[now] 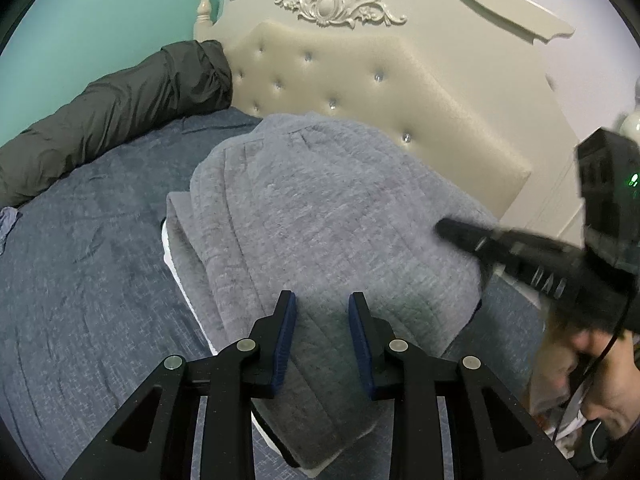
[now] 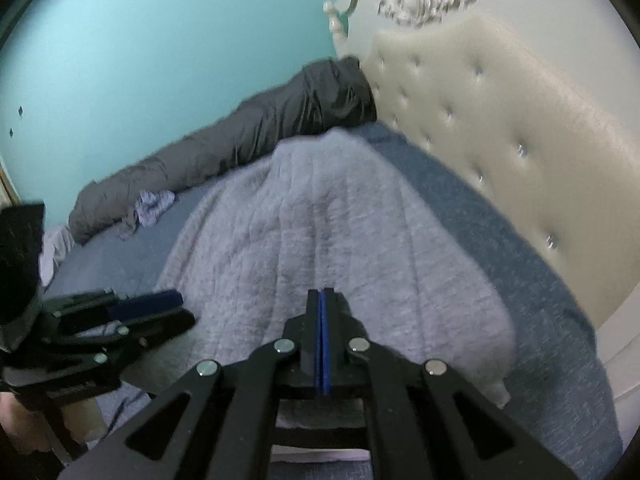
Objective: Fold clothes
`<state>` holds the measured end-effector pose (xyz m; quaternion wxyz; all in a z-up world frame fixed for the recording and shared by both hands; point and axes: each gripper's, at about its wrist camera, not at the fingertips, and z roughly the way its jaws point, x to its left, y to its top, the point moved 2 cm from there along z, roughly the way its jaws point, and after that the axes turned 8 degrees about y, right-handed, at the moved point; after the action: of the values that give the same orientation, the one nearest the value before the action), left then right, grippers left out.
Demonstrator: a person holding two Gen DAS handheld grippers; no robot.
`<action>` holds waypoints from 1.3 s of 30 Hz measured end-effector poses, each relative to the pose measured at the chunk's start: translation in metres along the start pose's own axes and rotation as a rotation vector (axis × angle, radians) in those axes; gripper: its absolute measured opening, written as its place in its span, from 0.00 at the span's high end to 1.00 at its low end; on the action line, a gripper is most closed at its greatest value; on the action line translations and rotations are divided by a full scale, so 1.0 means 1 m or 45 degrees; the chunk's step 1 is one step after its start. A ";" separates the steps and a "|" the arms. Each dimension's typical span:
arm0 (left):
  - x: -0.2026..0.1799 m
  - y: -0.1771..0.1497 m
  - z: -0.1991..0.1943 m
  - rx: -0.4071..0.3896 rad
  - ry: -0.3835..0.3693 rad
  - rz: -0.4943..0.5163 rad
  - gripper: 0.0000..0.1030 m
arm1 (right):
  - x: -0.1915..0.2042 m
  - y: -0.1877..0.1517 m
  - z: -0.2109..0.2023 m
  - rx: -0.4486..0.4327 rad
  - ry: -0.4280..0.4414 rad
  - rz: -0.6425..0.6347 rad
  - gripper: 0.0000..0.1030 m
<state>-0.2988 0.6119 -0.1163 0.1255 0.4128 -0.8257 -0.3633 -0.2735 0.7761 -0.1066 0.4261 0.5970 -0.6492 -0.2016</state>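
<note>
Fingers first: the left gripper [image 1: 322, 300] is standing with its blue pads [image 1: 285, 340] partly spread, hovering over the near end of the folded grey garment [image 1: 320, 208], and nothing looks pinched between them, though whether the tips are brushing the cloth is hard to say. Over on the right gripper [image 2: 324, 294], the two blue pads are pressed flat together with no cloth between them, poised above the same grey garment [image 2: 320, 240].

Moving outward, the garment is lying folded on the blue bedspread [image 1: 80, 260], near the cream tufted headboard [image 1: 360, 80]. Its long axis is running from the grippers away toward the headboard, stitched ribs lining up along that direction, far end rounded off close to the padding.

The left wrist view is showing stacked layers down the garment's left edge, with a sliver of white peeking out beneath; the right wrist view is not catching that. It is also catching the right gripper [image 1: 460, 232] reaching in from the right, dark tip over the garment's right side. The right wrist view is giving the left gripper [image 2: 160, 308] low on the left, blurred, beside the garment's edge, and a small crumpled pale cloth [image 2: 154, 206] by the dark rolled bedding [image 2: 260, 132] along the teal wall [image 2: 160, 60].
</note>
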 end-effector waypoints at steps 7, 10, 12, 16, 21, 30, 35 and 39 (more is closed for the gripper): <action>0.007 -0.004 -0.005 -0.014 0.018 -0.031 0.72 | -0.014 -0.004 -0.007 0.004 -0.077 0.042 1.00; 0.009 -0.009 -0.001 0.002 0.020 -0.042 0.71 | -0.018 -0.009 0.000 0.016 -0.082 0.072 1.00; 0.010 -0.012 0.001 0.009 0.015 -0.048 0.71 | -0.020 -0.014 0.007 0.028 -0.113 0.064 1.00; 0.007 -0.013 0.005 0.016 0.000 -0.044 0.71 | -0.025 -0.023 0.017 0.045 -0.169 0.041 1.00; 0.008 -0.009 -0.005 -0.013 0.010 -0.060 0.71 | -0.023 -0.015 0.006 0.015 -0.151 0.059 1.00; 0.032 -0.008 -0.035 -0.054 0.071 -0.126 0.71 | -0.007 -0.001 -0.020 -0.042 -0.125 0.072 1.00; 0.041 -0.007 -0.054 -0.067 0.092 -0.138 0.71 | 0.001 0.000 -0.032 -0.066 -0.125 0.089 1.00; 0.044 -0.008 -0.071 -0.074 0.099 -0.148 0.71 | 0.013 0.004 -0.042 -0.068 -0.131 0.076 1.00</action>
<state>-0.2859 0.5401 -0.0759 0.1482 0.4699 -0.7840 -0.3776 -0.2417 0.7755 -0.0761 0.4139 0.5546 -0.6820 -0.2366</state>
